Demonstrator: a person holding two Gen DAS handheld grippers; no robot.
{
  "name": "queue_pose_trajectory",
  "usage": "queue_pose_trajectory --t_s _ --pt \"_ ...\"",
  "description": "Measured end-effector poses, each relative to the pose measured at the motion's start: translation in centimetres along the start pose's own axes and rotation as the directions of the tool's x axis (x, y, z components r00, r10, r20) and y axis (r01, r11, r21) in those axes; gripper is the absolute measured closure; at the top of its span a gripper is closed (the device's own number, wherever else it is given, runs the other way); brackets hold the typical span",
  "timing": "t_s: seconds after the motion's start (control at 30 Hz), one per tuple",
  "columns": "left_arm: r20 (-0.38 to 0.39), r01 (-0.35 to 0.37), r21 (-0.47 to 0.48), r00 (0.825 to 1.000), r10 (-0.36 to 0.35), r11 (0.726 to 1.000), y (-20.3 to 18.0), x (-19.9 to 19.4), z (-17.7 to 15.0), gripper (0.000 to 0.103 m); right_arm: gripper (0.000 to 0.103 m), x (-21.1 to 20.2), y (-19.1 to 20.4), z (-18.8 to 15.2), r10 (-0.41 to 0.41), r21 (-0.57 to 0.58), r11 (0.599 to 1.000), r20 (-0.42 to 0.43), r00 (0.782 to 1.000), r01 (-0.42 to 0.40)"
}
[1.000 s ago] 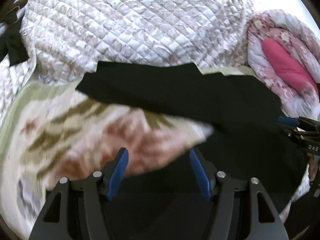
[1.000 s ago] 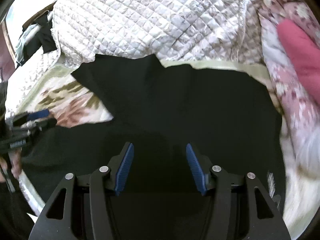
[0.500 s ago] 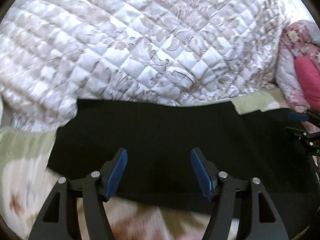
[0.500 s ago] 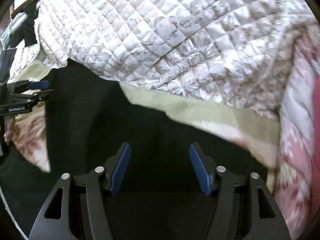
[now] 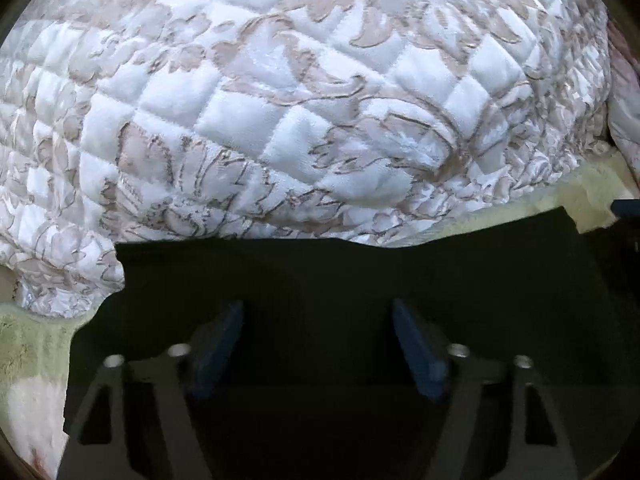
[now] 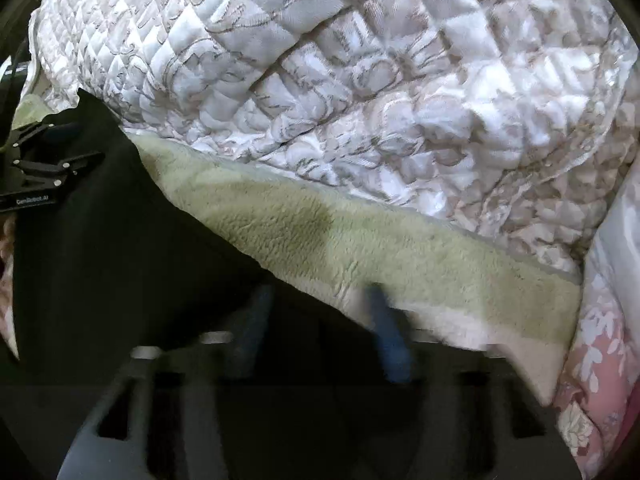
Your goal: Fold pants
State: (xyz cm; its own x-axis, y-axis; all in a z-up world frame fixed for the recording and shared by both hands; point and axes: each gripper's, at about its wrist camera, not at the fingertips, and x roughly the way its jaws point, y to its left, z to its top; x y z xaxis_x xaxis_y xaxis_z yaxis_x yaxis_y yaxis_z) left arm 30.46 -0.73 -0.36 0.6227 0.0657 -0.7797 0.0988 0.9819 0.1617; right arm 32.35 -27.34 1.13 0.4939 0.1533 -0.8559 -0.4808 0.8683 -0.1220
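Observation:
The black pants lie flat on a pale green fleece blanket; they fill the lower part of both views. My left gripper is open and empty, low over the pants near their far edge. My right gripper is open and empty, blurred by motion, over the pants' edge where the black cloth meets the fleece. The left gripper also shows at the left edge of the right wrist view, over the pants.
A bulky white and beige quilted cover rises just behind the pants and overlaps the fleece. A pink floral quilt lies at the right. The fleece blanket's flowered part shows at the lower left.
Both grippers have moved forward and down toward the far edge of the pants and the quilted cover. The jaws stayed open. The pants have not moved.

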Motion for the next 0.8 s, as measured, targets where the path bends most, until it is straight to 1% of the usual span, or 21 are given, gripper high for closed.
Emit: queue_pose_trajectory --t_s 0.03,0.07,0.1,0.13,0.2,0.3,0.4,0.47,0.53,0.6,0.67,0.7,0.8 --pt "0.013 -0.010 0.017 1.000 0.010 1.000 -0.4 -0.3 -0.1 0.052 0.096 -0.2 0.5 -0.1 -0.018 -0.012 1.000 0.004 1.000 0.018" --pt "0.026 -0.028 0.037 0.999 0.027 0.999 -0.9 -0.7 -0.2 0.074 0.096 -0.4 1.2 -0.3 -0.048 -0.041 0.998 0.012 0.999 0.048" --pt "0.040 -0.032 0.052 0.999 0.030 0.998 -1.2 -1.2 -0.3 0.087 0.096 -0.6 1.6 -0.3 -0.060 -0.051 0.997 0.017 0.998 0.061" --pt "0.052 -0.032 0.044 0.998 0.030 0.998 -1.2 -1.7 -0.2 0.098 0.096 -1.0 1.8 -0.3 -0.064 -0.047 0.997 0.027 0.998 0.066" --pt "0.069 -0.018 0.002 0.997 0.018 1.000 -0.8 -2.9 -0.1 0.099 0.096 -2.6 2.0 -0.3 -0.061 -0.027 0.998 0.062 0.996 0.063" --pt "0.107 -0.001 -0.039 0.994 0.006 0.999 0.3 -5.6 -0.6 0.099 0.096 -6.7 2.4 -1.1 -0.054 -0.003 0.998 0.137 0.989 0.055" --pt "0.147 0.040 -0.098 0.989 -0.025 0.994 1.8 -9.3 -1.6 0.099 0.096 -10.8 3.1 -2.3 -0.035 0.008 0.999 0.199 0.979 0.034" --pt "0.185 0.076 -0.134 0.981 -0.051 0.988 2.8 -12.4 -3.0 0.099 0.097 -13.9 4.1 -3.8 -0.014 0.022 1.000 0.242 0.970 0.009" --pt "0.216 0.112 -0.160 0.973 -0.076 0.981 3.6 -14.9 -4.2 0.099 0.097 -17.0 5.2 -6.1 0.006 0.039 0.999 0.283 0.959 -0.018" --pt "0.241 0.129 -0.177 0.967 -0.084 0.976 3.8 -17.6 -5.6 0.099 0.097 -19.1 6.3 -8.2 0.028 0.054 0.997 0.304 0.952 -0.046" --pt "0.247 0.155 -0.189 0.963 -0.106 0.970 4.2 -19.9 -7.5 0.099 0.097 -21.3 7.6 -11.1 0.051 0.083 0.993 0.323 0.945 -0.082" --pt "0.248 0.165 -0.192 0.962 -0.115 0.967 4.1 -21.1 -9.0 0.099 0.097 -22.2 8.3 -12.8 0.059 0.099 0.990 0.322 0.945 -0.096" --pt "0.234 0.179 -0.207 0.964 -0.129 0.962 4.0 -23.6 -13.3 0.099 0.097 -23.2 9.9 -16.9 0.079 0.150 0.980 0.296 0.952 -0.128"
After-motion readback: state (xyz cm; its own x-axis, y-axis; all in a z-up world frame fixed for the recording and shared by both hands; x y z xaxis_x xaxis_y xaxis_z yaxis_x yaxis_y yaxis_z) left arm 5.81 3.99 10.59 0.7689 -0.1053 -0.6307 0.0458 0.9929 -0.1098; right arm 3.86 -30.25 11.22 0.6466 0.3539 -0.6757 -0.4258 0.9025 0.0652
